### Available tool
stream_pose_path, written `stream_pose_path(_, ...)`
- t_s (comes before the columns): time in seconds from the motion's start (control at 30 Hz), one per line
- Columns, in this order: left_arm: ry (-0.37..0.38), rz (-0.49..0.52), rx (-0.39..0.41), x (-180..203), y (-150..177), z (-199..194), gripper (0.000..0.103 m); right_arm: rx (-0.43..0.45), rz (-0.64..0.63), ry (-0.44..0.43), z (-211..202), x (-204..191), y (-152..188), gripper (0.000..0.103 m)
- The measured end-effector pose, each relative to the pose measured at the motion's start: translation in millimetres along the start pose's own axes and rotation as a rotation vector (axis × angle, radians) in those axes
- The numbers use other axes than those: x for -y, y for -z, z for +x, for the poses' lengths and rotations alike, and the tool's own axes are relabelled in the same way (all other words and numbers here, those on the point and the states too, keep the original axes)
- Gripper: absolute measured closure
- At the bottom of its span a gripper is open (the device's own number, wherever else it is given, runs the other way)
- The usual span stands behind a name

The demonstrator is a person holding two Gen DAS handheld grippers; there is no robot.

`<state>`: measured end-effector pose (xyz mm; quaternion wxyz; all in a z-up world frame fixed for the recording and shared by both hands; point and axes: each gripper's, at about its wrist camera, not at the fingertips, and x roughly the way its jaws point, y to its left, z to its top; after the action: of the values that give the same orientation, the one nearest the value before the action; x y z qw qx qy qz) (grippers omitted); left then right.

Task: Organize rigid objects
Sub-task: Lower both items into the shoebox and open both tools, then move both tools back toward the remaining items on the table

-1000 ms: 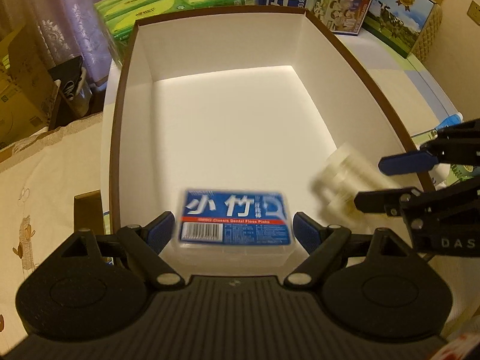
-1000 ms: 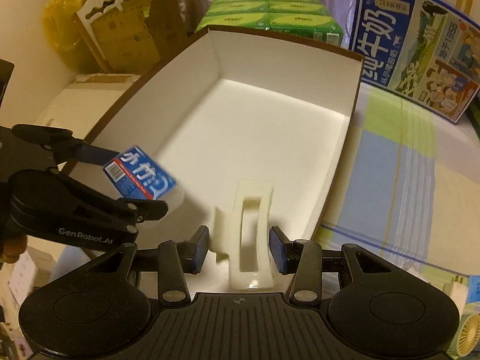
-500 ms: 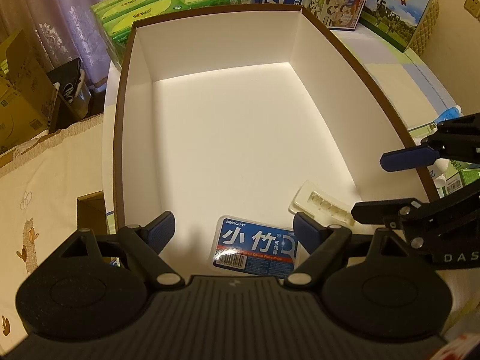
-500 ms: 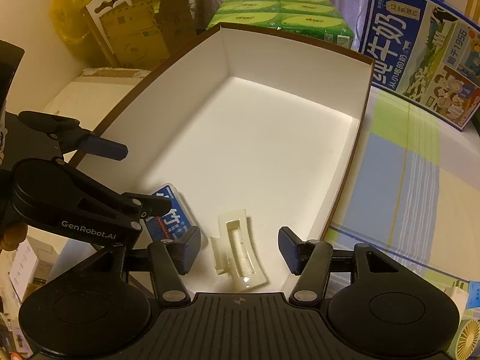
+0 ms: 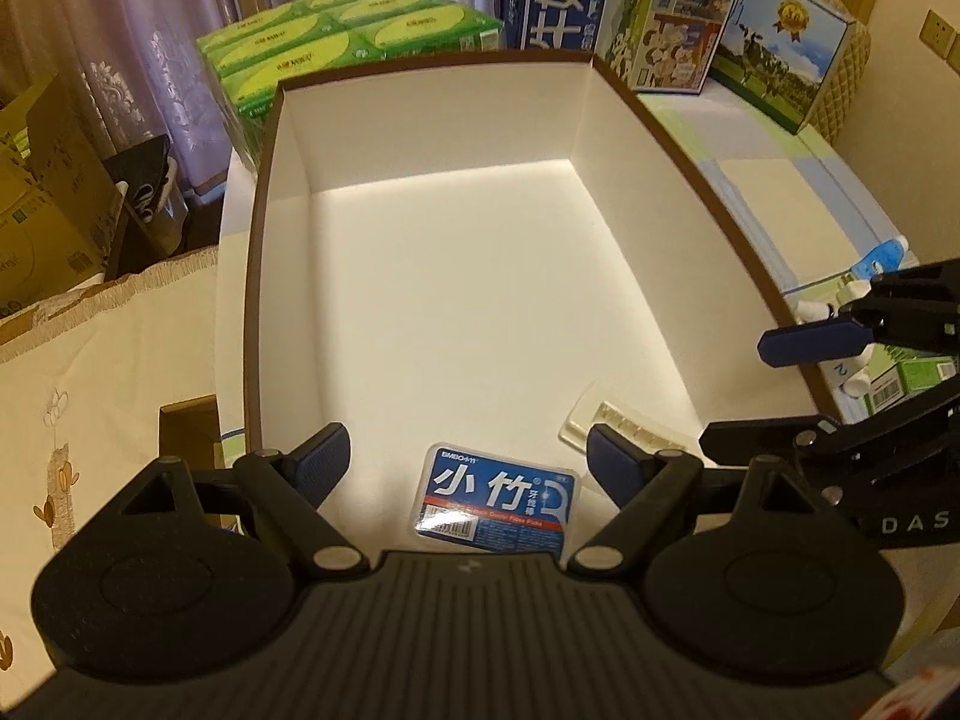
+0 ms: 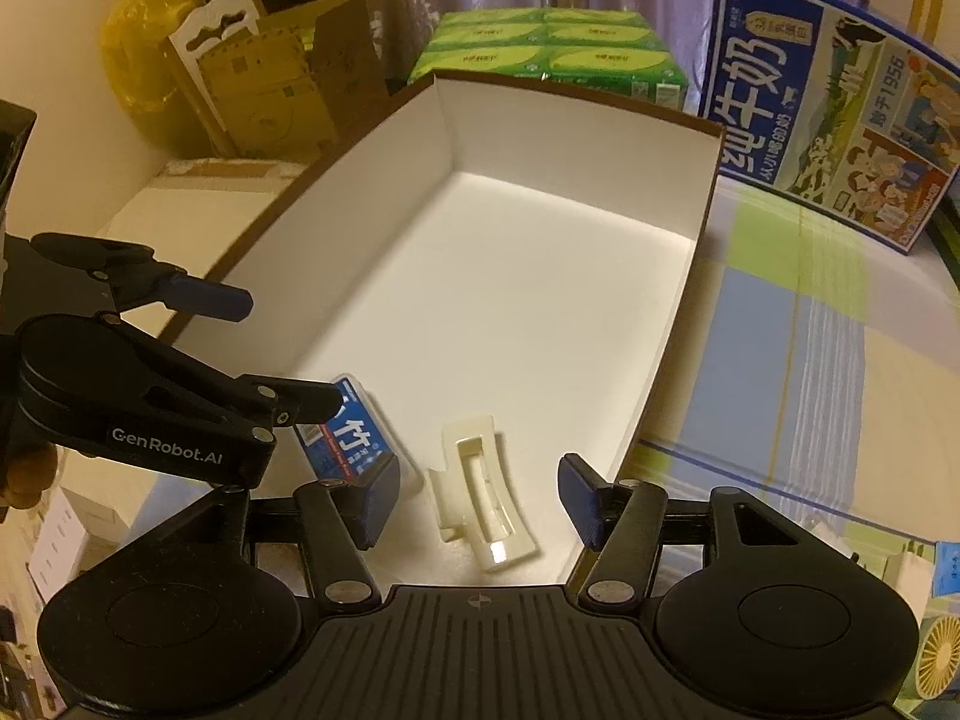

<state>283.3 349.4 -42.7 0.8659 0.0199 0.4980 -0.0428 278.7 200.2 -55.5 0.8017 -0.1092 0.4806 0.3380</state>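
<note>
I look down into the big white box (image 5: pixel 456 300), brown along its rim, which fills most of both views; its floor is bare white from the far wall down to the near end, so there is plenty of open room to move inside it. Its far wall stands just in front of a stack of green cartons (image 5: pixel 354 42), and a blue milk carton (image 6: pixel 828 102) stands beyond its far right corner on the striped cloth (image 6: pixel 810 360) that lies along the right wall. At the near end of the floor lies the blue-labelled dental floss box (image 5: pixel 497 504), flat, label up, close to the near wall. Just beside it to the right, not touching as far as I can tell, lies the cream plastic clip (image 6: pixel 483 504), closer to the right wall. My left hand-held gripper (image 5: pixel 465 456) hangs above the floss box with its jaws wide and nothing between the pads. My right hand-held gripper (image 6: pixel 480 495) hangs above the clip, jaws moderately apart and clear of it, its right finger (image 6: pixel 577 498) over the box's right edge.
</note>
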Motion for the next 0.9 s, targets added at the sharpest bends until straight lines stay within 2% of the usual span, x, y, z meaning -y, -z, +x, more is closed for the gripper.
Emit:
stream_pose_path(0.33,-0.019,-0.009,0.081,10.0,5.0,-38.1,0.019,0.099,0.034,-0.032,-34.3,-3.6,14.4,0.046)
stream_pose_path(0.57,-0.06,-0.064,0.14,18.9,15.6,-69.1,0.019,0.174,0.048,-0.076,-64.6,-3.5,29.1,0.045)
stream_pose_path(0.8,-0.087,-0.115,0.187,49.4,36.2,-98.9,0.019,0.212,0.027,-0.117,-95.9,6.8,54.3,0.042)
stream_pose_path(0.9,-0.075,-0.135,0.204,70.6,45.7,-108.7,0.019,0.218,0.023,-0.124,-109.5,17.6,67.2,0.042)
